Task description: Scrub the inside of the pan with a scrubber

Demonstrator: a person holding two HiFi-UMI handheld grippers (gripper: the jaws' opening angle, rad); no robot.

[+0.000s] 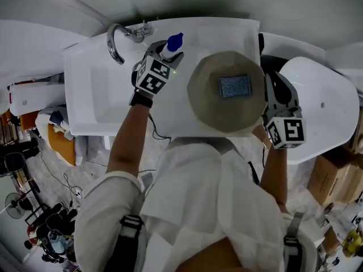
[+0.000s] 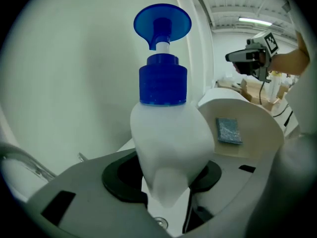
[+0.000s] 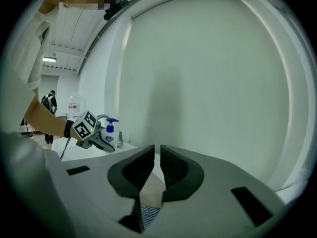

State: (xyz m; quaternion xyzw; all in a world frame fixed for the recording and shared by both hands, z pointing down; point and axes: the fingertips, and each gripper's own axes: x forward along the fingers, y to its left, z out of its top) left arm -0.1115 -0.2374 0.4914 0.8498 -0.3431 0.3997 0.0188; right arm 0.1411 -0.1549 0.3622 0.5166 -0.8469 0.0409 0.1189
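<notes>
A white soap bottle (image 1: 172, 43) with a blue pump stands between the jaws of my left gripper (image 1: 161, 55), which is shut on its body (image 2: 166, 133). It is at the back of the counter, next to the tap. The beige pan (image 1: 207, 103) is close under me, right of the basin, and a blue-grey scrubber (image 1: 235, 86) lies inside it (image 2: 228, 131). At the pan's right rim, my right gripper (image 1: 271, 89) is shut (image 3: 157, 155) on a thin tan edge, apparently the pan's. The right gripper view also shows the bottle (image 3: 110, 132).
A chrome tap (image 1: 116, 41) arches over the white sink (image 1: 96, 95) at the left. A large rounded white surface (image 1: 323, 112) lies to the right, with cardboard boxes (image 1: 334, 180) on the floor below it. A pale wall runs behind the counter.
</notes>
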